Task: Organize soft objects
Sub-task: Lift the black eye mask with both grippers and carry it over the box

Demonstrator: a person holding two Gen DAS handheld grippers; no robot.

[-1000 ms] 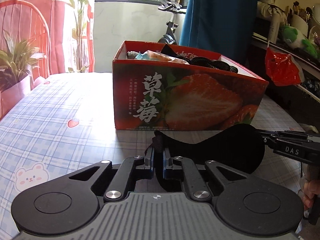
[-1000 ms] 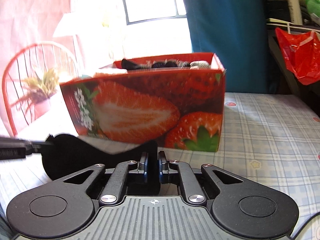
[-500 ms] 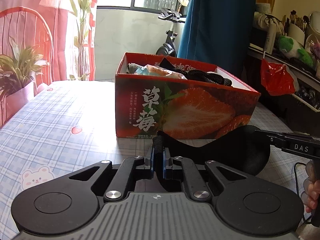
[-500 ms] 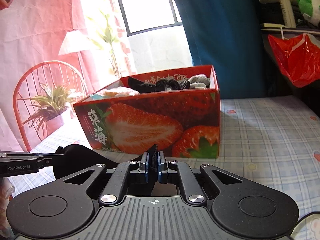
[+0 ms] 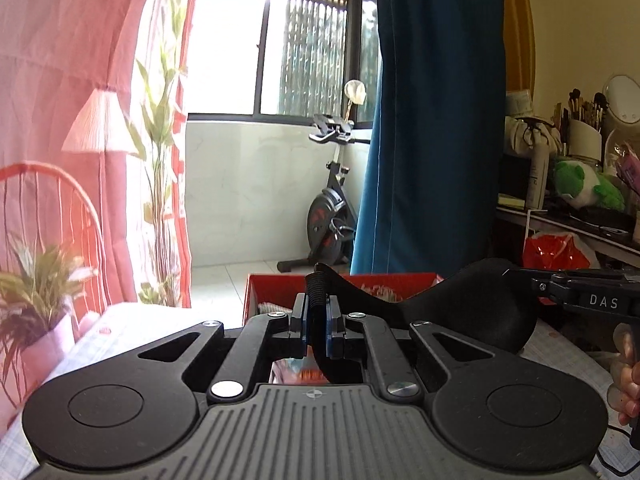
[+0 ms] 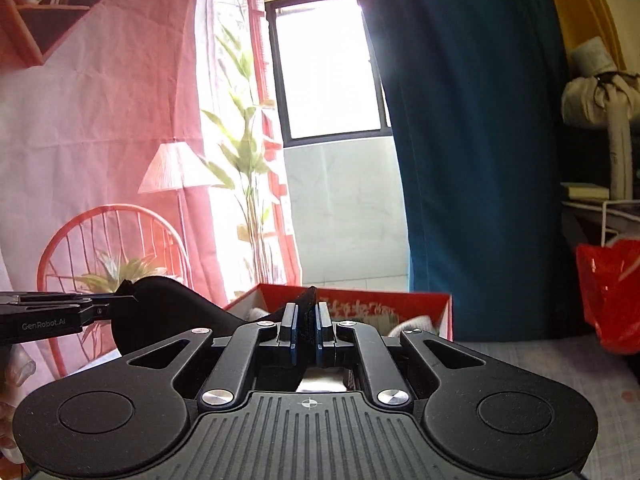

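Both the left gripper (image 5: 316, 312) and the right gripper (image 6: 307, 320) are clamped on opposite ends of the black eye mask (image 5: 472, 304), stretched low-centre above the red box (image 6: 400, 308), so next it likely needs lowering inside and releasing.

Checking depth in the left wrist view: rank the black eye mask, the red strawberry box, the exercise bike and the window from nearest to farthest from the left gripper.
1. black eye mask: clamped in the left gripper, stretching right.
2. red strawberry box: just beyond the fingers, below the mask.
3. exercise bike: on the floor past the box.
4. window: above the white wall behind the bike.
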